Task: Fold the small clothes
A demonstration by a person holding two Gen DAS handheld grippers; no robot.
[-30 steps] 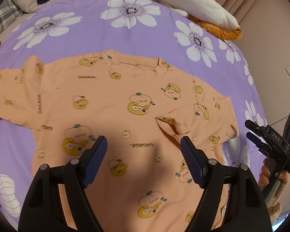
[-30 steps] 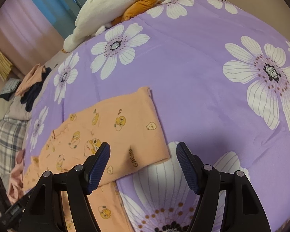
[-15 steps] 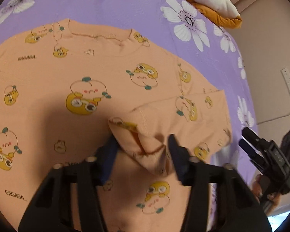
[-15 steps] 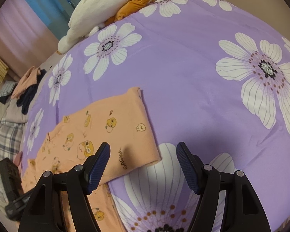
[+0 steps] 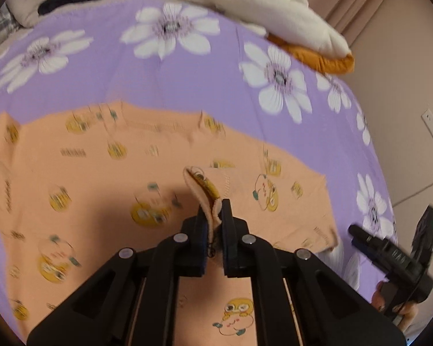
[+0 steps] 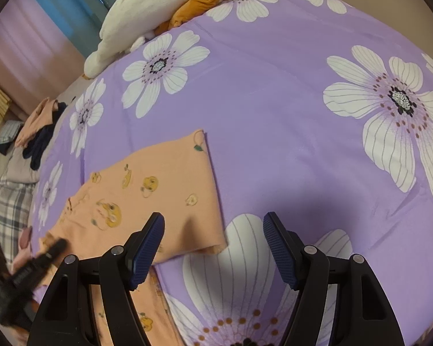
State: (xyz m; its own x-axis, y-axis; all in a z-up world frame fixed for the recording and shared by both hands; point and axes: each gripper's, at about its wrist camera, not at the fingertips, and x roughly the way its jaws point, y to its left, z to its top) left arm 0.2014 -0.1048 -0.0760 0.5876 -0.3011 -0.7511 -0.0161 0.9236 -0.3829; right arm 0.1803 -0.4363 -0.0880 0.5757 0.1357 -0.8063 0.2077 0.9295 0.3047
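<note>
Pinching the sleeve cuff (image 5: 200, 186) of the orange shirt (image 5: 80, 190) — left gripper (image 5: 214, 225), jaws just closed tight on the fabric, cuff raised off the shirt body. Right gripper (image 6: 213, 249) — jaws apart, nothing between them, hovering over the folded sleeve's edge. Shirt lies spread flat on a purple flowered bedspread (image 6: 274, 92). White and orange plush toy (image 5: 262, 17) at the bed's far edge; a pile of clothes (image 6: 40, 132) near it.
</note>
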